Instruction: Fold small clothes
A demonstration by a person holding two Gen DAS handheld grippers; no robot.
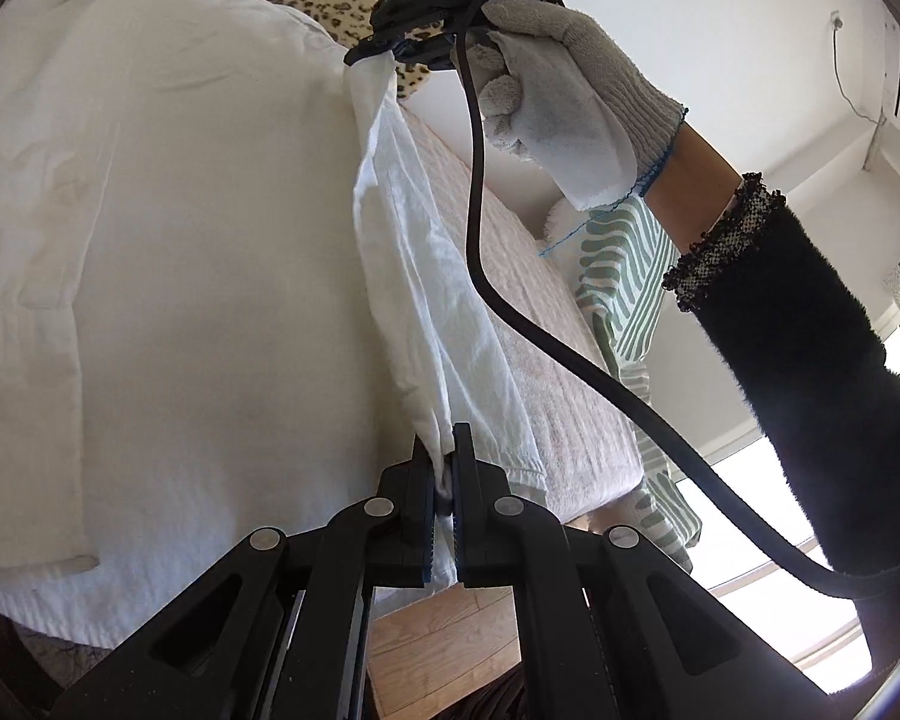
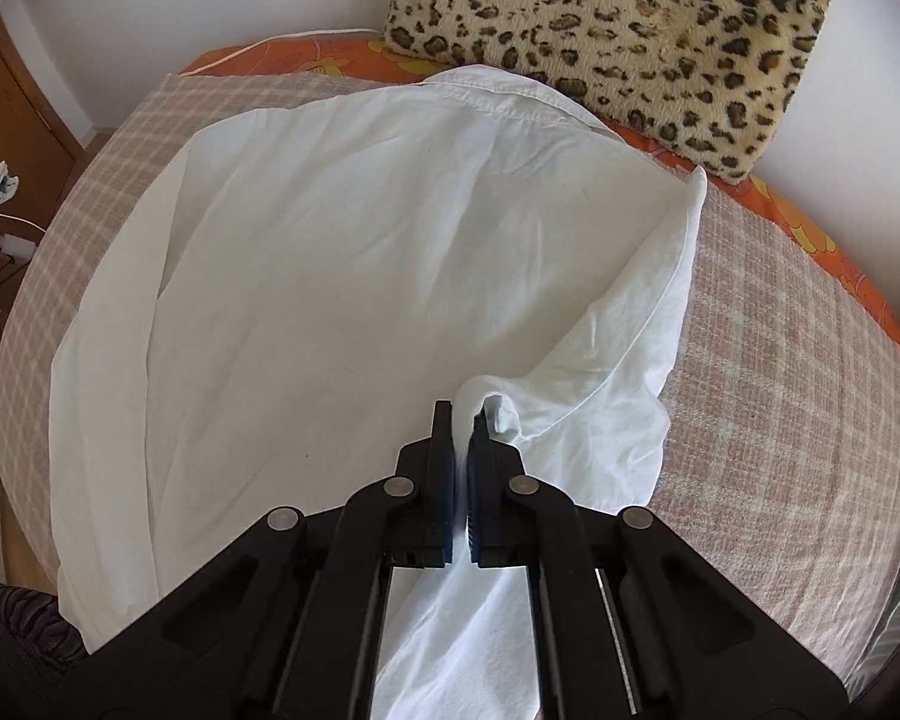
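A bed (image 2: 780,360) with a pale checked cover fills my view, a leopard-print cushion (image 2: 618,30) propped against the white wall at its head. The white shirt (image 2: 330,270) lies flat on it, collar toward the cushion, body spread wide.

What matters for the coming move is the shirt's right-hand edge: it is lifted off the cover and stretched between my two tools. The left gripper (image 1: 446,480) has its fingers pinched narrow on a gathered bit of hem end, close to me. The right gripper (image 2: 463,468) is likewise clamped tight on white cloth; in the left view I see it farther up, near the shoulder end, held by a gloved hand (image 1: 564,90) with a black cable (image 1: 480,240) trailing down from it. So the raised strip runs lengthwise along the shirt, and the flat body lies off to the left of both pairs of fingers.

I judge the fold must travel leftward, carrying that edge over the middle. Both hands hold their tools above the bed, the right one higher and farther away, the left lower.
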